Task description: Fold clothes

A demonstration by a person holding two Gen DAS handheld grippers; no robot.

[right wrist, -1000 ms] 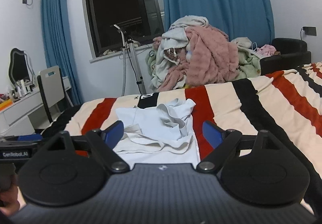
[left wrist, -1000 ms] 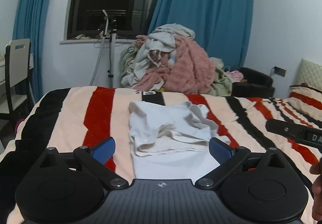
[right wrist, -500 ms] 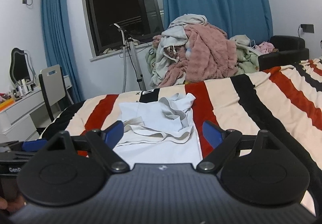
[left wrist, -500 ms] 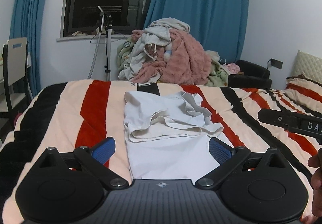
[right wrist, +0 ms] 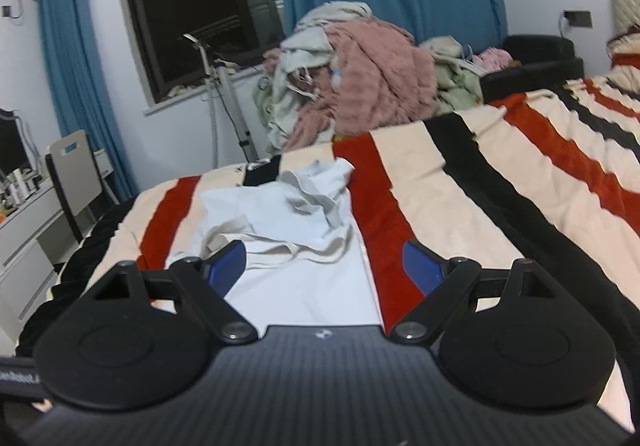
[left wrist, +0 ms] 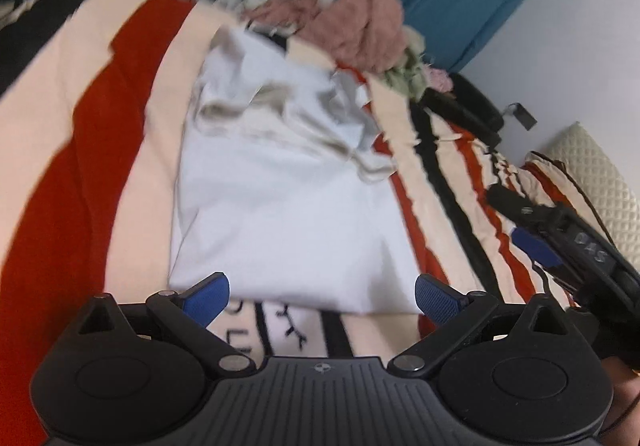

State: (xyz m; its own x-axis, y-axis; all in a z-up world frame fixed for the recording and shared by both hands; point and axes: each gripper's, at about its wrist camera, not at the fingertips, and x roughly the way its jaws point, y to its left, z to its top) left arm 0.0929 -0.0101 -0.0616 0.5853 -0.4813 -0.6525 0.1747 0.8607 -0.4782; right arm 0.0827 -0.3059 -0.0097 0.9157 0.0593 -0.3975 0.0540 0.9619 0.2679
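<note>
A bed covered by a fleecy blanket striped in cream, red and black (right wrist: 460, 181) fills the lower half of the right wrist view and most of the left wrist view (left wrist: 100, 125). Directly on it, at centre frame, lies a white cotton garment (right wrist: 304, 246), smooth and flat at its near end (left wrist: 288, 221) and bunched into creased folds at its far end. Near the bottom of the left wrist view, black lettering printed on the blanket (left wrist: 292, 330) shows just below the garment's near edge.
</note>
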